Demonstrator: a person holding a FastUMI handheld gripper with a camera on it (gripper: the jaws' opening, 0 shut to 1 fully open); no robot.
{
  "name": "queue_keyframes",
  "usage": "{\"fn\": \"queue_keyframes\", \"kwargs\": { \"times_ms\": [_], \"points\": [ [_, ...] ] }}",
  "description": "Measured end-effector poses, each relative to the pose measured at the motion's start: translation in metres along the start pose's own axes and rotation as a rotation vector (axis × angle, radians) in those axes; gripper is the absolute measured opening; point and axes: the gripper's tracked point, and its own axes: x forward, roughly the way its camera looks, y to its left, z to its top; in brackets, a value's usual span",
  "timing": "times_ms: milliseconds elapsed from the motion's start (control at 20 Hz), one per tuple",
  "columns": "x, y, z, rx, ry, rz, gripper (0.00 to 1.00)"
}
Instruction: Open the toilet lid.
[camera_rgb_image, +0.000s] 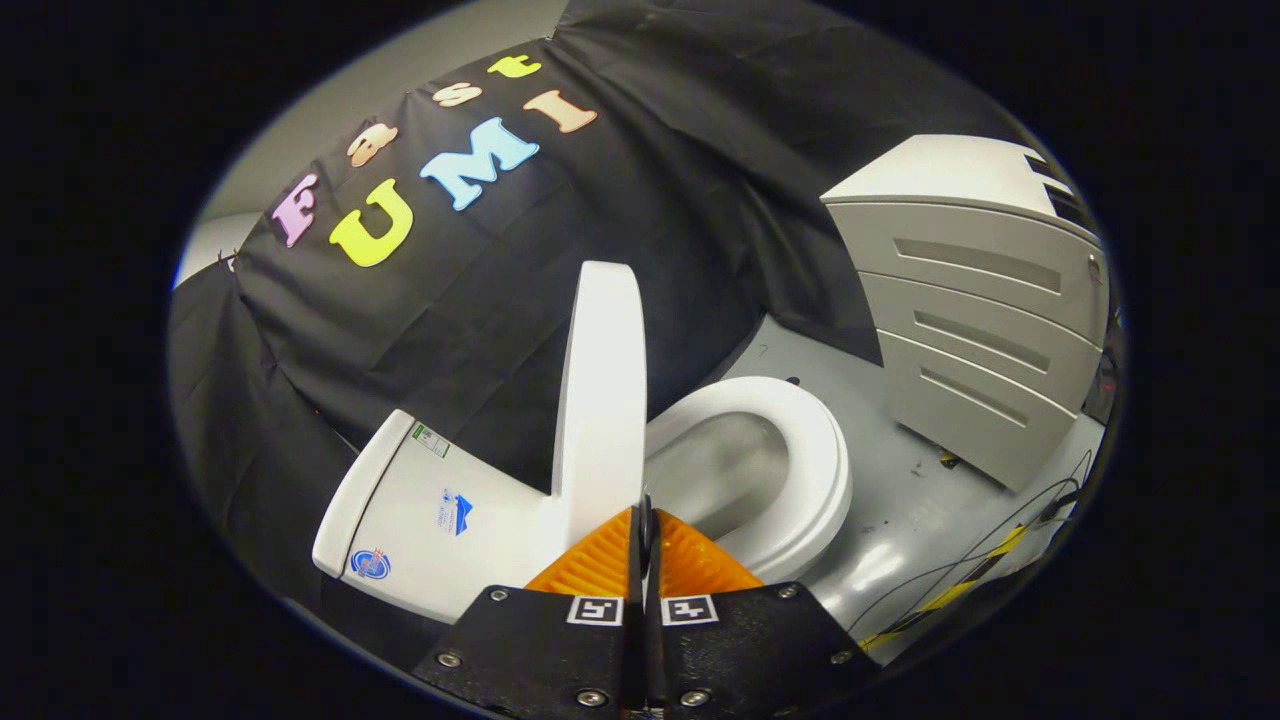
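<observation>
Lid (603, 395) of the toilet stands raised on edge, seen from its thin side, rising just ahead of my gripper (645, 525) and leaning toward the tank (420, 515). I read the jaws as pressed together: the two fingers meet along a thin dark seam with nothing visible between them, and their tips sit right at the lower edge of the lid, though I cannot tell whether they touch it. Each finger carries a small square marker near its base.

Beyond the fingers and to one side of the lid, the toilet seat (815, 480) lies down flat on the bowl, its oval ring open to view with the grey inside of the bowl (725, 470) showing through. On the other side of the lid the tank carries a few small stickers on its face and one near its top corner.

Behind the toilet hangs the black cloth wall (420, 320) of the booth. Well apart from the seat, past a stretch of grey floor (900, 500), stands a grey drawer cabinet (985, 330) with three recessed handles on its fronts. Thin dark cables (1000, 550) trail over the floor near the cabinet, next to a strip of yellow and black tape (955, 590)
</observation>
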Motion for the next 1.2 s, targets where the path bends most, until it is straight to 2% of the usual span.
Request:
{"fn": "queue_keyframes", "kwargs": {
  "times_ms": [300,700,1200],
  "points": [
    [-0.008,0.027,0.003,-0.044,-0.022,0.010,0.00],
    [-0.018,0.069,0.003,-0.203,-0.060,0.019,0.00],
    [-0.025,0.124,-0.002,-0.465,-0.097,0.030,0.00]
  ]
}}
